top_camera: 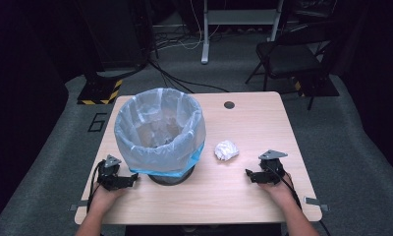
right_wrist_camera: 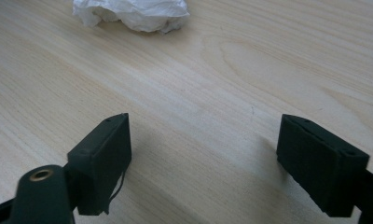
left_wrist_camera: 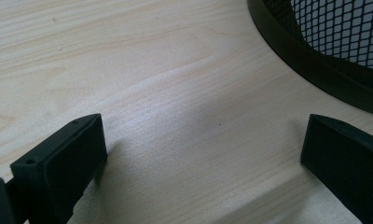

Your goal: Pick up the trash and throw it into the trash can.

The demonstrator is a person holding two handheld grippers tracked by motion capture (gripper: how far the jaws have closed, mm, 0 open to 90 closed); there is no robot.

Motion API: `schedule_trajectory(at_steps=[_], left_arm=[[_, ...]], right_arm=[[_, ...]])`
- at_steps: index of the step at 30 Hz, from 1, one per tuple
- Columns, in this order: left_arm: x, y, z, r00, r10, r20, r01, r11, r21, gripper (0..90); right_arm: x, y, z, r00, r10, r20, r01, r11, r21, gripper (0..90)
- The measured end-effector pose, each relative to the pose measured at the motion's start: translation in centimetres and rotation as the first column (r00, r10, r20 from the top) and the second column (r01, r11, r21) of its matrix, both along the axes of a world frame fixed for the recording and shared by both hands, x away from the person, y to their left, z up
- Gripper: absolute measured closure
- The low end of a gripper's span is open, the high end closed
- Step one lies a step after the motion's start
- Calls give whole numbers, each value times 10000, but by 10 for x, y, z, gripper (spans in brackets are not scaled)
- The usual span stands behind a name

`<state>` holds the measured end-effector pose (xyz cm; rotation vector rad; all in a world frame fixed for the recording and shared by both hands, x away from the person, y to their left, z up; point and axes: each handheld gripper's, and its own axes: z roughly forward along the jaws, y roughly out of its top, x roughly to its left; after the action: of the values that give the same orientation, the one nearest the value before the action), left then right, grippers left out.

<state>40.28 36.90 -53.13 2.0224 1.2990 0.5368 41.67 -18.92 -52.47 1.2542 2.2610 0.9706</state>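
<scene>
A black mesh waste bin [top_camera: 160, 132] lined with a clear plastic bag stands on the left half of the wooden table [top_camera: 243, 196]. A crumpled ball of white paper [top_camera: 226, 150] lies on the table to the bin's right. My left gripper [top_camera: 134, 178] rests on the table at the bin's near left, open, with nothing between its jaws; the bin's black base [left_wrist_camera: 315, 65] curves past at the upper right of the left gripper view. My right gripper [top_camera: 248, 173] rests near the table's right front, open and empty, with the paper ball [right_wrist_camera: 133, 14] a short way ahead of it.
A round cable hole [top_camera: 229, 104] sits near the table's far edge. Beyond the table are a black folding chair [top_camera: 288, 56], a white desk leg [top_camera: 205, 34] and cables on the grey floor. A yellow-and-black striped block [top_camera: 102, 91] lies at the far left.
</scene>
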Motion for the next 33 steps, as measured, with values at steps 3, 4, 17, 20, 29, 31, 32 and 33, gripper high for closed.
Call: schedule_trajectory(at_steps=[3, 4, 17, 20, 29, 31, 32, 33], left_arm=[[0, 0, 0, 10000, 0, 1, 0, 10000, -8, 0], [0, 0, 0, 10000, -22, -4, 22, 10000, -5, 0], [-3, 0, 0, 9999, -117, 3, 117, 9999, -20, 2], [-3, 0, 0, 9999, -113, 4, 113, 9999, -20, 2], [-5, -2, 0, 10000, -96, -3, 96, 10000, 6, 3], [-5, -2, 0, 9999, -106, 2, 106, 9999, 5, 3], [-5, -2, 0, 9999, -107, 3, 107, 9999, 2, 3], [-5, -2, 0, 9999, -106, 6, 106, 9999, -3, 3]], right_arm=[[0, 0, 3, 9999, -120, -103, 119, 9998, -136, 233], [0, 0, 3, 9995, -246, -188, 244, 9996, -117, 246], [-1, 2, 10, 9993, -201, -315, 198, 9998, -81, 278], [-1, 3, 13, 9995, -193, -269, 198, 9997, 153, 278], [-3, 7, 25, 9997, 138, -188, -125, 9979, 640, 263], [-3, 8, 29, 9997, 204, -120, -195, 9973, 709, 263], [-3, 8, 31, 9998, 183, -103, -175, 9969, 762, 261], [-2, 9, 33, 9998, 189, -18, -187, 9967, 793, 259]])
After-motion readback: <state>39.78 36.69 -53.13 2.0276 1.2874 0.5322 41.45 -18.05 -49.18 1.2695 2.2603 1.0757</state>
